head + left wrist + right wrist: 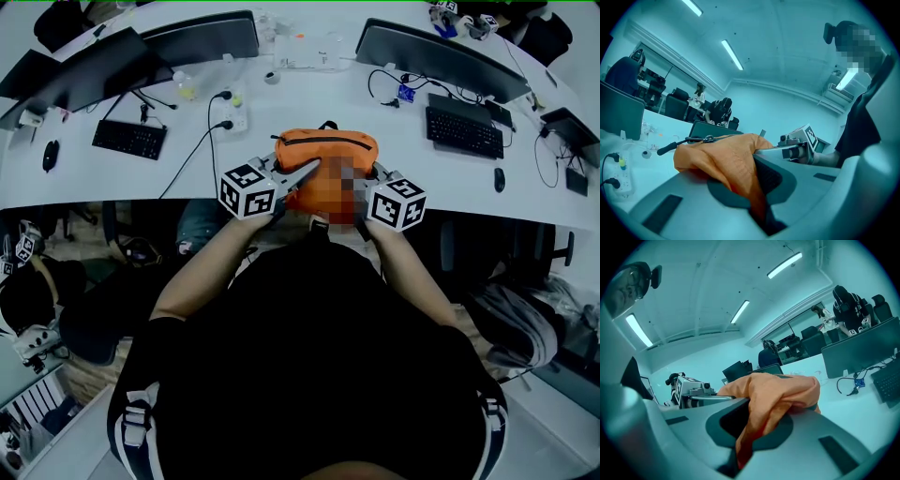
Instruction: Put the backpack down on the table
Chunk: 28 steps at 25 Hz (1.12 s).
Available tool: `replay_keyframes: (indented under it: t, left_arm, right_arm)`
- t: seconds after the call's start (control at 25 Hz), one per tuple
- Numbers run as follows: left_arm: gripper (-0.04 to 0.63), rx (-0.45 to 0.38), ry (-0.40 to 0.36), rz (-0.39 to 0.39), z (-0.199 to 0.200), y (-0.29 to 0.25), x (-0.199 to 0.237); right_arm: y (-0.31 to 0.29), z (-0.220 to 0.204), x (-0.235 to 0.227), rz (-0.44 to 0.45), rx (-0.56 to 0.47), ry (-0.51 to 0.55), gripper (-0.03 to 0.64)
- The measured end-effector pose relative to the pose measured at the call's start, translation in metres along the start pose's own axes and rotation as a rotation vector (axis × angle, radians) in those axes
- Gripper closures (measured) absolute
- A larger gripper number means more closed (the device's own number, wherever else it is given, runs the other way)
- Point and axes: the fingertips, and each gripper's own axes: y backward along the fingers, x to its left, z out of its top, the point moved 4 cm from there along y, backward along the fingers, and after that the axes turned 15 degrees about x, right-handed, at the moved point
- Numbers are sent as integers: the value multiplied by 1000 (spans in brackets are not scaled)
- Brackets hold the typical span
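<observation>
An orange backpack point(323, 159) with a black zip and top loop is held over the near edge of the white table point(309, 94). My left gripper point(298, 176) is shut on its left side, with orange fabric point(736, 166) pinched between the jaws. My right gripper point(361, 187) is shut on the right side, where folded orange cloth point(768, 401) is clamped. Each gripper view shows the other gripper across the bag: the right gripper point(799, 149) and the left gripper point(691, 392). Whether the bag's bottom touches the table is hidden.
A white power strip point(230, 112) with black cables lies left of the bag. Keyboards point(129, 139) point(465, 131) and monitors point(204, 36) point(441, 56) stand at both sides. Small items point(309, 52) sit behind. The person's body and arms fill the near side.
</observation>
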Motion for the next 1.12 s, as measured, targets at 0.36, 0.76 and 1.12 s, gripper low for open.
replay_keyframes:
  t: [0.36,0.76,1.12]
  left_arm:
    - [558,14,40,20,15,-19,30]
    - [558,14,76,32,27,-42,59]
    - [558,33,84,63,52,-63,78]
  right_arm:
    - [-15,19,-34,28,29,-8,594]
    - [-26,36,-71,38,79,6,594]
    - [-31,60,-104,75,94,22,594]
